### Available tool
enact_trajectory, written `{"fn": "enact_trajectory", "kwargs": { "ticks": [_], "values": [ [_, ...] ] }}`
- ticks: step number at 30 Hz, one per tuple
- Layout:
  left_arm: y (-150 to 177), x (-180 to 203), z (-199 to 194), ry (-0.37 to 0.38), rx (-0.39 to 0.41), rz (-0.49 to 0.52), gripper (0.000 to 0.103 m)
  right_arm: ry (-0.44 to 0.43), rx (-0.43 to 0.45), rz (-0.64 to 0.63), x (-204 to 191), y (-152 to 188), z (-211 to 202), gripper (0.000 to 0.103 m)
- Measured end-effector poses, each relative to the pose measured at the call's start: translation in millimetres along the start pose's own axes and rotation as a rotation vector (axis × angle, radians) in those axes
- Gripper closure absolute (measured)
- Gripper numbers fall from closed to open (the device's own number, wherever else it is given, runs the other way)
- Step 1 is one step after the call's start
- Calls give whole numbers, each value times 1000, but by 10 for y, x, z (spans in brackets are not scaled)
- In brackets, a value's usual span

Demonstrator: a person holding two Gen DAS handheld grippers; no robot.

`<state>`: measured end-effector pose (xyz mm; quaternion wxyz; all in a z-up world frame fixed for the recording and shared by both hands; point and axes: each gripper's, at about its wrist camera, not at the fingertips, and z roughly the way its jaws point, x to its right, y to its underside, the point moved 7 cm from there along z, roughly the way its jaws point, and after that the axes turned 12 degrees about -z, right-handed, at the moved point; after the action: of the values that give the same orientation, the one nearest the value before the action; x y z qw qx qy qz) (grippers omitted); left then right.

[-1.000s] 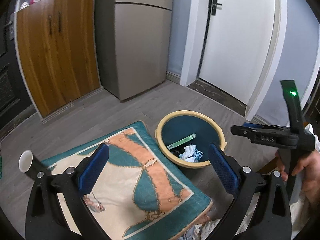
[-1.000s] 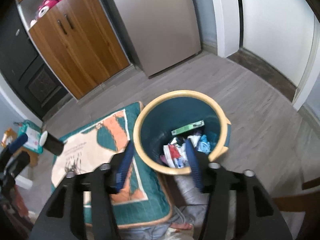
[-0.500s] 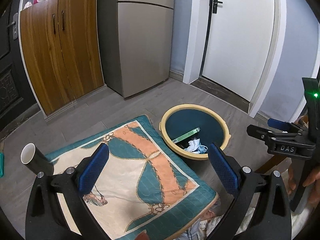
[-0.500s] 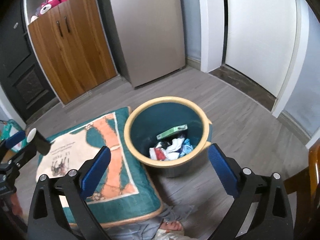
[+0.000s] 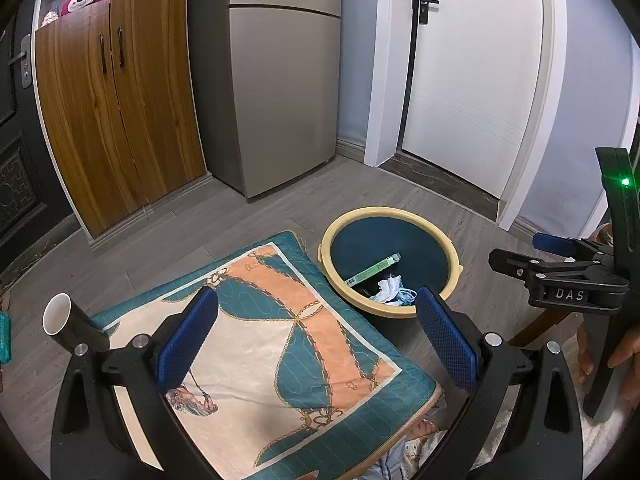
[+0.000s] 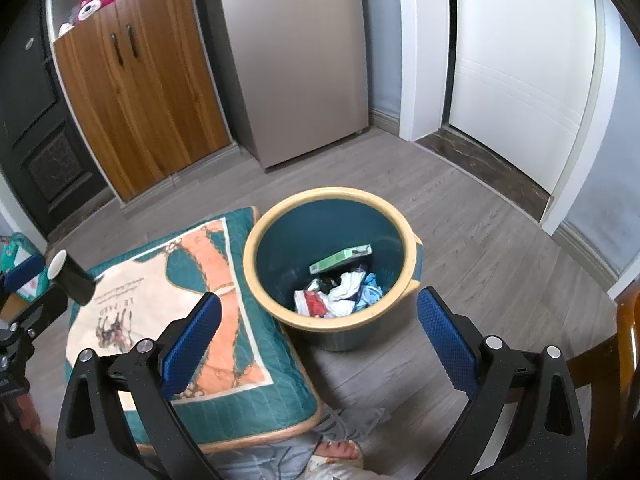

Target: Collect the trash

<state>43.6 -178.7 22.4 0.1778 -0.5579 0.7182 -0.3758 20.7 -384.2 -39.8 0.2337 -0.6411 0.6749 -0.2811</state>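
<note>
A dark teal trash bin with a cream rim stands on the grey floor. It holds a green box, crumpled white paper and other scraps. My left gripper is open and empty above a patterned cushion. My right gripper is open and empty, held above and in front of the bin. The right gripper also shows in the left wrist view at the right edge.
The teal and orange cushion lies left of the bin. A wooden cabinet, a grey fridge and a white door stand behind. A wooden chair edge is at the right. A foot shows below.
My right gripper has opened wide and pulled up and back from the bin. My left gripper has also risen, so the bin looks farther away.
</note>
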Motion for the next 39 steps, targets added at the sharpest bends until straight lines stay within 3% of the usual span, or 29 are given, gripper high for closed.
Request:
{"fn": "enact_trajectory", "kwargs": {
  "ticks": [39],
  "values": [
    [36, 19, 36, -31, -3, 21, 6, 3, -8, -1, 25, 41, 6, 6]
  ]
}}
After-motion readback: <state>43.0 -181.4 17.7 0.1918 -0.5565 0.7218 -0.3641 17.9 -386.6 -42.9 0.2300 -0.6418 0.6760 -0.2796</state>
